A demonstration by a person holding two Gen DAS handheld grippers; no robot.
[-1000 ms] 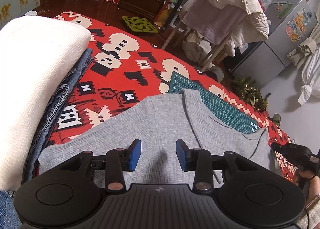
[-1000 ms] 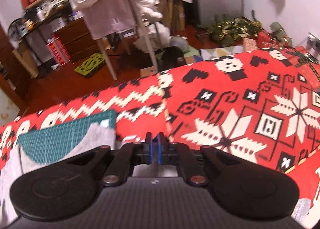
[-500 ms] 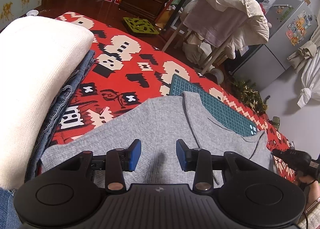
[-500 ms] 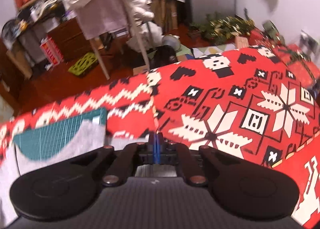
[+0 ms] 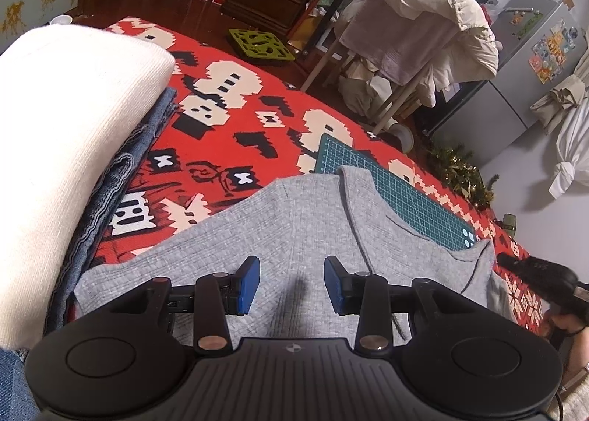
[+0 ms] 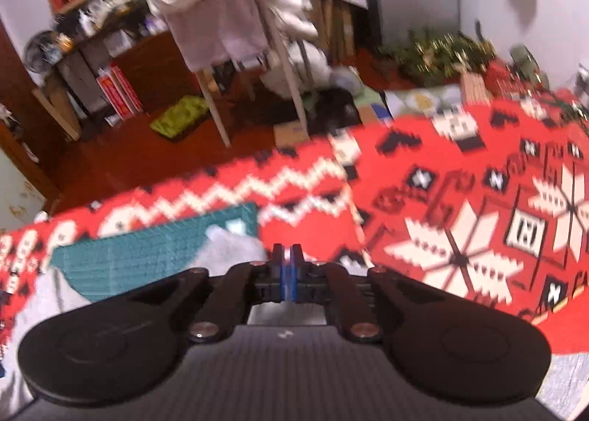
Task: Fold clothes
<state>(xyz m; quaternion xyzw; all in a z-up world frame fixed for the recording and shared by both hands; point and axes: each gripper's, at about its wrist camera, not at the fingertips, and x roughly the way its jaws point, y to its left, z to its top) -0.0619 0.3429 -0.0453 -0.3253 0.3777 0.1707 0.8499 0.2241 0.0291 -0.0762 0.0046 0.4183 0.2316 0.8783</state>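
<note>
A: Left wrist view: what could go wrong?
B: The left tool (image 5: 292, 283) hangs wide open, holding nothing, over the grey garment (image 5: 294, 222) spread beneath and ahead. Closing there could pinch 2 layers and drag it crooked.
A: Right wrist view?
B: Blurred. The right tool (image 6: 286, 266) looks closed; whether it grips cloth, I can't tell. Garment left of it, over the green mat (image 6: 147, 255).

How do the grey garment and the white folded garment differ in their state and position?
The grey garment lies spread out flat, while the white folded garment is a thick, rounded bundle. The grey garment rests partly over a green cutting mat; the white folded garment sits on top of folded denim. Both lie above the red patterned blanket.
</note>
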